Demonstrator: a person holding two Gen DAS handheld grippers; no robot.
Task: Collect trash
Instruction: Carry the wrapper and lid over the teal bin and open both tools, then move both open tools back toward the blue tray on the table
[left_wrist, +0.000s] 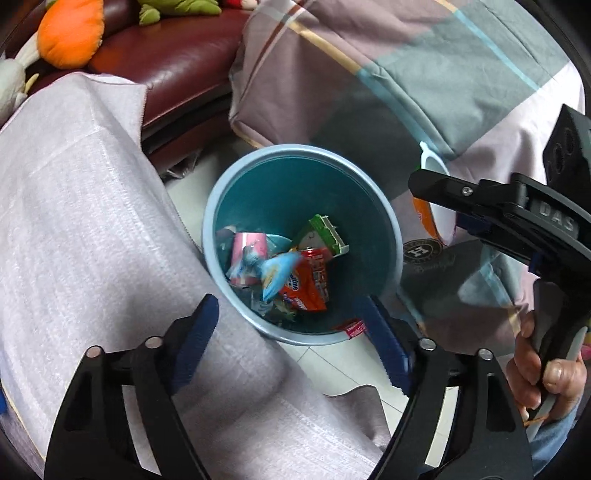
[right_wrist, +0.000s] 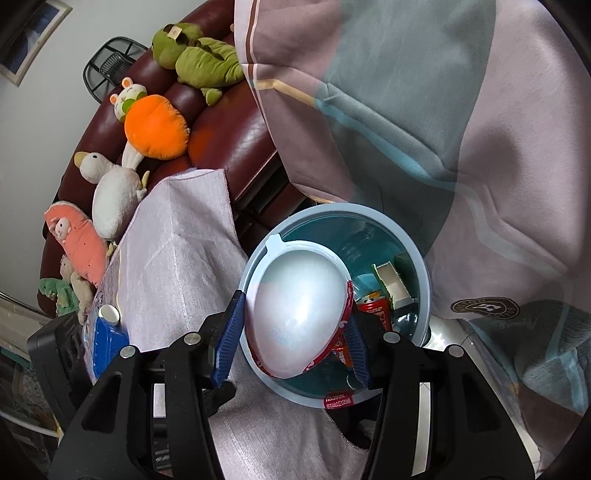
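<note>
A light blue trash bin (left_wrist: 258, 173) stands on the tiled floor beside a cloth-covered table and holds several wrappers, a red can and a green-and-white box. My left gripper (left_wrist: 295, 343) is open and empty above the bin's near rim. My right gripper (right_wrist: 295, 343) is shut on a white instant-noodle cup (right_wrist: 299, 314) with a red-and-orange outside, held tilted over the bin (right_wrist: 424, 273). The same cup (left_wrist: 436, 218) and the right gripper's black body show at the right of the left wrist view.
A grey-white cloth (left_wrist: 81, 229) covers the table at the left. A striped blanket (left_wrist: 406, 74) hangs behind and to the right of the bin. A dark red sofa (right_wrist: 221, 133) holds several plush toys. A blue-and-white object (right_wrist: 107, 332) lies on the table.
</note>
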